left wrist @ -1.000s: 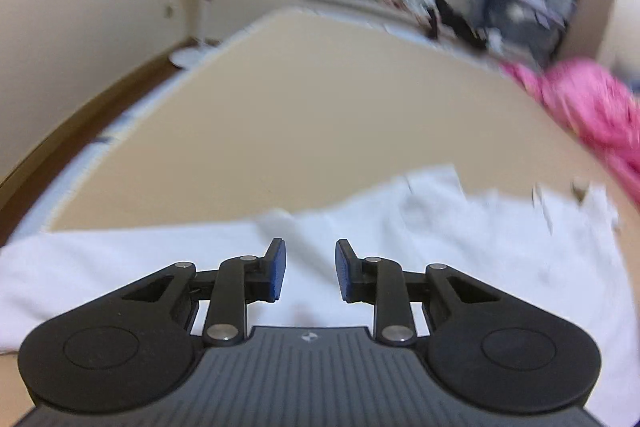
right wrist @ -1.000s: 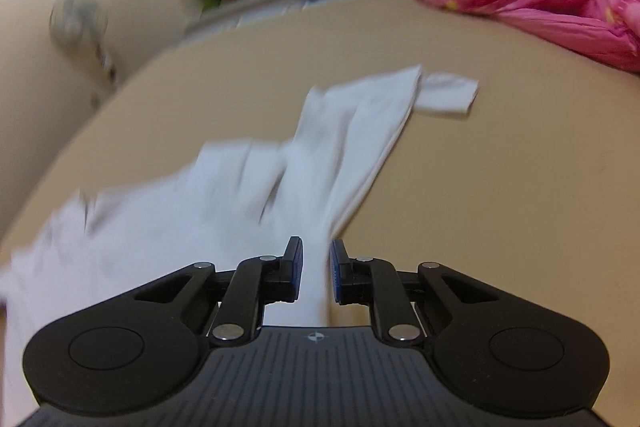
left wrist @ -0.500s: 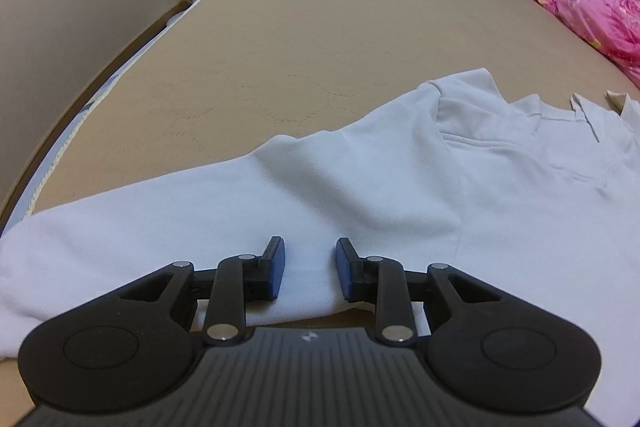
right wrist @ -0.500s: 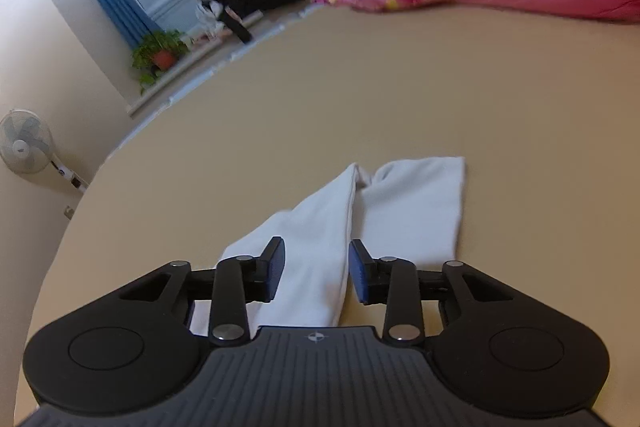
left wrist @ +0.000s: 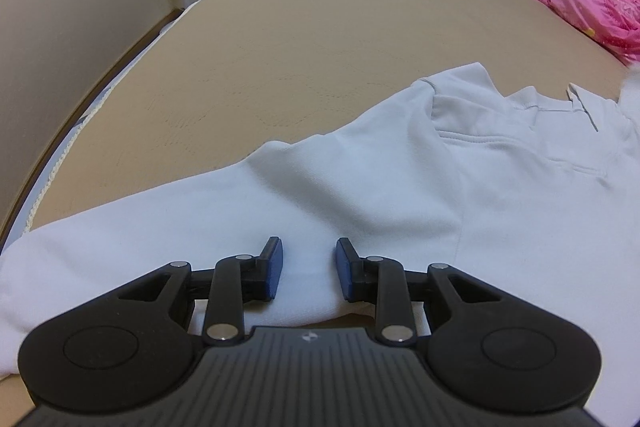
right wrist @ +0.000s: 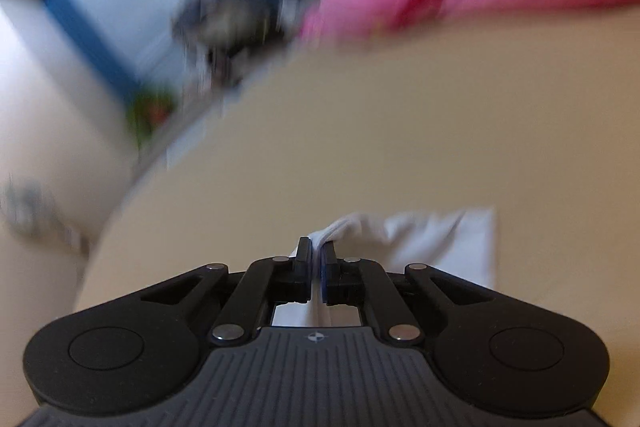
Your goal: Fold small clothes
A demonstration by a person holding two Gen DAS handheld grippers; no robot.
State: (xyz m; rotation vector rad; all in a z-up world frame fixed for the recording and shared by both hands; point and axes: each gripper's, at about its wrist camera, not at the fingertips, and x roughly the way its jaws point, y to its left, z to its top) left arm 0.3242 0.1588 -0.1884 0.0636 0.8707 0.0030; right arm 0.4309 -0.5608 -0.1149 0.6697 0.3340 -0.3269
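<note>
While the left gripper (left wrist: 306, 269) hovers low over the white shirt (left wrist: 400, 187) spread on the tan bed (left wrist: 300, 47), its jaws stand apart around a fold. The right gripper (right wrist: 317, 263), open half a second ago, now pinches the sleeve (right wrist: 420, 239), and its view has blurred.

Tan bed (left wrist: 320, 39) with laundry on it

A white shirt (left wrist: 400, 195) lies spread just ahead of and under the left tongs (left wrist: 306, 273); a pink quilt (left wrist: 592, 3) sits far ahead to their right, at the bed's edge.
</note>
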